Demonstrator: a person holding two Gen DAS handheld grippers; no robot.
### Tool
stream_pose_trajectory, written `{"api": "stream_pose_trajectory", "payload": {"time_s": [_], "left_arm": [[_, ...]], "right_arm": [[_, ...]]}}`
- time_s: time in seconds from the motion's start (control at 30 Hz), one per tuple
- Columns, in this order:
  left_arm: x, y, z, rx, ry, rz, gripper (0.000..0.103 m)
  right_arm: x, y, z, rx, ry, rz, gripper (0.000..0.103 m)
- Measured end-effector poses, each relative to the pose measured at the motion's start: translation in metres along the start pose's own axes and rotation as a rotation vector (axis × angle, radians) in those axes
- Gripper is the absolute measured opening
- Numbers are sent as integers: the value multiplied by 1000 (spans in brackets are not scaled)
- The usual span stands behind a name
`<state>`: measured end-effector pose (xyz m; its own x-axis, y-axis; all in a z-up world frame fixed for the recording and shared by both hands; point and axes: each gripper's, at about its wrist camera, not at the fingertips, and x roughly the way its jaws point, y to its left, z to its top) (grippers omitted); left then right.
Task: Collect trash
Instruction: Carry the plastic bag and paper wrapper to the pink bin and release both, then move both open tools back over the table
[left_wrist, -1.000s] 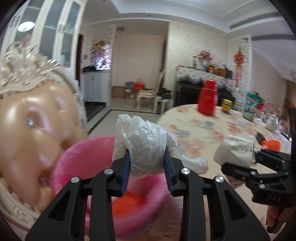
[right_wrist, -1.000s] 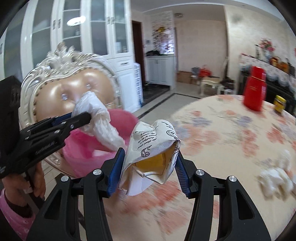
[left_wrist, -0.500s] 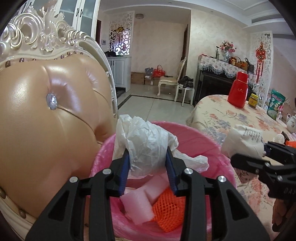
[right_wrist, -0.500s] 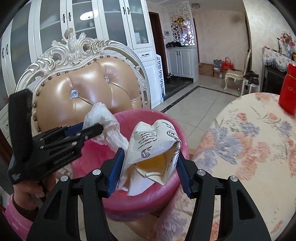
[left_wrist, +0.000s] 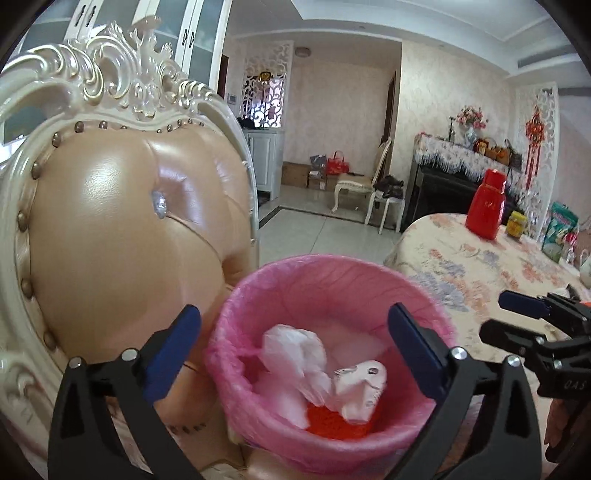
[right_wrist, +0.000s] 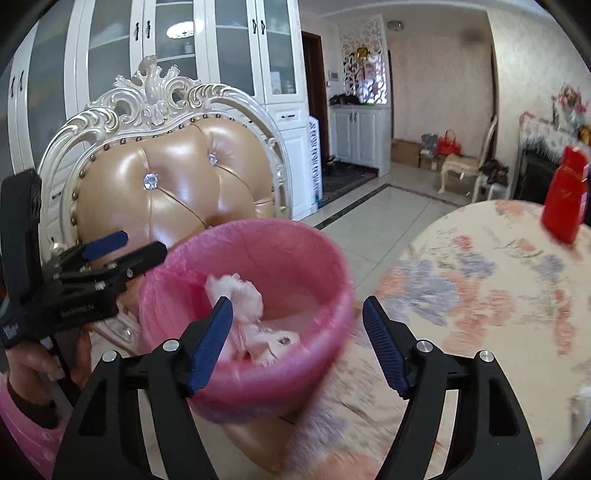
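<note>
Left claw (left_wrist: 293, 345) spread wide, blue pads apart, nothing between them, hovering over the round bin lined with a pink plastic bag (left_wrist: 325, 273). Right claw (right_wrist: 297, 345) likewise gaping and empty, poised at the bin's near rim (right_wrist: 280, 373). Each visible in the other's view: right claw (left_wrist: 517, 314) at the right edge above the floral cloth, left claw (right_wrist: 122, 245) at the left, gripped by a hand (right_wrist: 44, 365) in a pink sleeve.

Inside the bin: crumpled white plastic bag (left_wrist: 295, 350) lying against the left inner wall, touching a crumpled printed paper wrapper (left_wrist: 360, 384) just to its right; beneath both, a patch of orange-red netting (left_wrist: 334, 422) at the bottom. Same white bag (right_wrist: 236, 291) and wrapper (right_wrist: 275, 341) seen from the right wrist (wrapper partly hidden behind the left pad).

Bin set on the seat of an ornate cream-framed chair with tan tufted leather back (left_wrist: 122, 236), next to the bench under a floral cloth (left_wrist: 491, 266). Farther back on the bench, a red plastic jug (left_wrist: 485, 208) upright beside a small yellow-lidded jar (left_wrist: 516, 223).
</note>
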<state>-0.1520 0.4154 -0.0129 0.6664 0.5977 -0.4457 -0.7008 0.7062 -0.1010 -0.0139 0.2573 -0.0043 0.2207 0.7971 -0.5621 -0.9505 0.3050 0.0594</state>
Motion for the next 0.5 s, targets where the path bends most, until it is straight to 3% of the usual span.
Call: {"api": "stream_pose_trajectory", "payload": {"time_s": [0.17, 0.5], "left_arm": [[-10, -39, -6, 42, 9, -96, 98], [-20, -195, -15, 174, 66, -376, 98]], "right_arm": [[-47, -29, -25, 9, -7, -100, 73], [-156, -130, -86, 186, -46, -358, 76]]}}
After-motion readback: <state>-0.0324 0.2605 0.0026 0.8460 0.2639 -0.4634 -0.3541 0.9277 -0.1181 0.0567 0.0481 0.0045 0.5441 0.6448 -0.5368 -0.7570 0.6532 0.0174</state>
